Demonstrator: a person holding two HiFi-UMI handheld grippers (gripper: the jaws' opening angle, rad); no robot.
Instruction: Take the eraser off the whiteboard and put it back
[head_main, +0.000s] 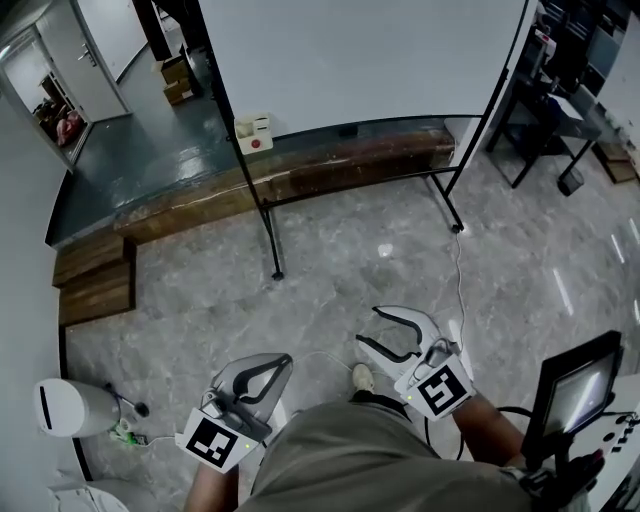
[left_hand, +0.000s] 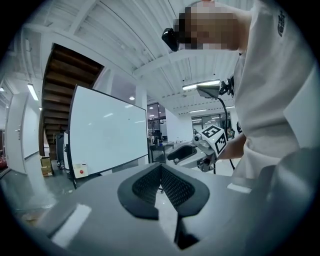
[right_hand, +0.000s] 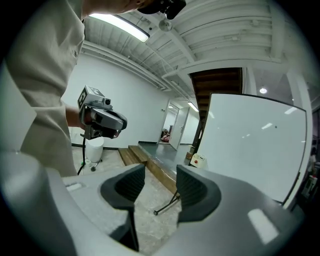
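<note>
The whiteboard (head_main: 360, 60) stands on a wheeled frame ahead of me. The eraser (head_main: 253, 133), a cream block with a red dot, clings to its lower left corner. It also shows small in the left gripper view (left_hand: 80, 170) and the right gripper view (right_hand: 198, 160). Both grippers hang low by the person's waist, far from the board. My left gripper (head_main: 283, 362) is shut with nothing between its pads (left_hand: 172, 186), which meet at the tips. My right gripper (head_main: 372, 330) is open and empty, jaws apart (right_hand: 160, 172).
A raised dark platform with a wooden edge (head_main: 330, 170) runs behind the board's legs (head_main: 272, 245). Wooden steps (head_main: 95, 275) lie at the left, a white bin (head_main: 70, 407) at lower left, and a monitor on a stand (head_main: 578, 392) at lower right. Marble floor lies between.
</note>
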